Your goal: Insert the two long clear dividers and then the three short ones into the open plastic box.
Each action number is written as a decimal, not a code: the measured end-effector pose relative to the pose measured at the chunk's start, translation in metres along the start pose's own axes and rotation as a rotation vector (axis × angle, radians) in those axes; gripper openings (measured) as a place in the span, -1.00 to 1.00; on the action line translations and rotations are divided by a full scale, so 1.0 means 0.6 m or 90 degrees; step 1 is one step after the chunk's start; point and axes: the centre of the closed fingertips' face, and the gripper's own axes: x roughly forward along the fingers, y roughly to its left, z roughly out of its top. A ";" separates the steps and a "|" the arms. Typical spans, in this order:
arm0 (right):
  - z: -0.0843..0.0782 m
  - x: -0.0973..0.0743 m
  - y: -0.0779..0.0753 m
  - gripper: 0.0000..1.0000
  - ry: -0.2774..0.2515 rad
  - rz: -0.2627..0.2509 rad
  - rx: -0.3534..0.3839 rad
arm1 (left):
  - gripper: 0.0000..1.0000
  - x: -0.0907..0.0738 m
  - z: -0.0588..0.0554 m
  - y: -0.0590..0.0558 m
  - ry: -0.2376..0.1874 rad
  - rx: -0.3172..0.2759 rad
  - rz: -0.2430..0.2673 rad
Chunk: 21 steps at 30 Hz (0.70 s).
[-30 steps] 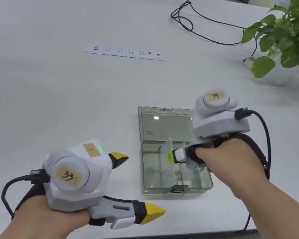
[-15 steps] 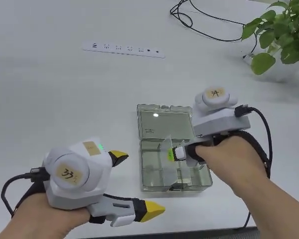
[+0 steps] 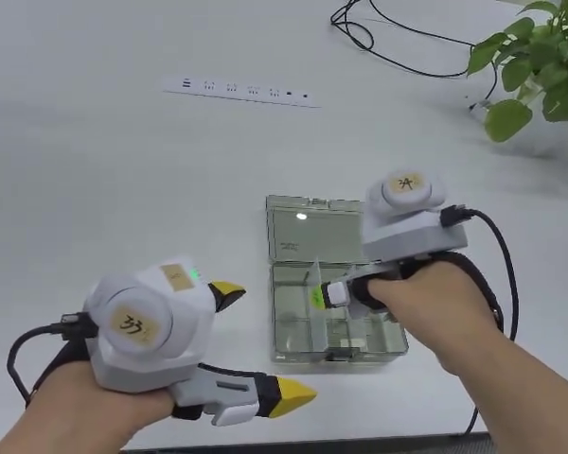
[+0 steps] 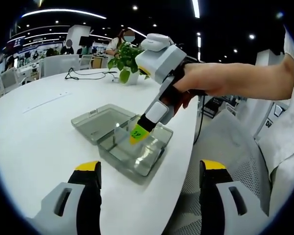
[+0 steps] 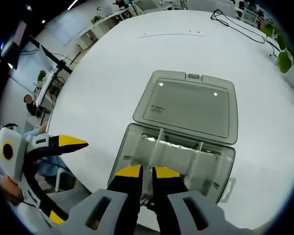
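The right hand-held gripper [image 3: 317,296] is seen reaching down into the open plastic box [image 3: 293,331], which sits on the white surface [image 3: 123,170] with its lid [image 3: 317,232] laid flat behind it. In the right gripper view the yellow-tipped jaws are pressed almost together, and a clear divider [image 5: 156,147] is pinched between them. The divider is held upright inside the box, near its left half in the head view. More clear partitions can be made out standing in the box beside it, but how many cannot be told.

The left hand-held gripper [image 3: 257,345] is held low at the near edge of the surface, to the left of the box and apart from it. Its jaws are spread wide and nothing is carried between them.

Farther back, a white power strip [image 3: 241,92] is laid flat. A black cable [image 3: 407,47] is looped near a green plant [image 3: 540,57] at the far right.
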 end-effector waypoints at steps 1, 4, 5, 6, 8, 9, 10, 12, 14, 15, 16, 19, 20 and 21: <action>-0.001 0.002 0.000 -0.82 0.000 0.003 0.000 | 0.68 -0.001 0.000 0.000 -0.001 -0.001 0.001; -0.002 0.006 0.000 -0.82 0.001 0.010 -0.004 | 0.67 -0.002 -0.001 0.002 0.000 -0.002 0.006; -0.002 0.008 0.001 -0.82 0.000 0.015 -0.013 | 0.67 -0.003 -0.001 0.002 0.000 -0.004 0.008; -0.004 0.010 -0.001 -0.82 0.002 0.014 -0.010 | 0.67 -0.004 0.000 0.002 -0.001 -0.005 0.010; -0.005 0.012 -0.001 -0.82 0.001 0.019 -0.007 | 0.67 -0.007 0.002 0.002 -0.004 -0.005 0.015; -0.005 0.013 -0.002 -0.82 0.000 0.021 -0.009 | 0.68 -0.009 0.003 0.003 -0.004 -0.006 0.019; -0.006 0.014 -0.002 -0.81 0.000 0.023 -0.012 | 0.67 -0.010 0.003 0.004 -0.005 -0.007 0.022; -0.007 0.015 -0.002 -0.81 -0.002 0.032 -0.011 | 0.67 -0.012 0.003 0.006 -0.006 -0.009 0.030; -0.008 0.013 -0.002 -0.80 -0.005 0.039 -0.015 | 0.68 -0.014 0.005 0.007 -0.009 -0.011 0.036; -0.008 0.011 -0.001 -0.80 -0.010 0.048 -0.015 | 0.68 -0.016 0.007 0.008 -0.010 -0.015 0.041; -0.007 0.011 -0.001 -0.80 -0.014 0.055 -0.012 | 0.68 -0.017 0.007 0.008 -0.007 -0.013 0.046; -0.005 0.005 -0.001 -0.78 -0.027 0.073 -0.001 | 0.69 -0.022 0.010 0.007 -0.010 -0.010 0.056; -0.003 0.001 -0.002 -0.76 -0.034 0.076 -0.001 | 0.70 -0.024 0.011 0.007 -0.011 -0.010 0.059; -0.002 -0.003 -0.002 -0.74 -0.038 0.082 0.001 | 0.70 -0.025 0.012 0.008 -0.012 -0.011 0.063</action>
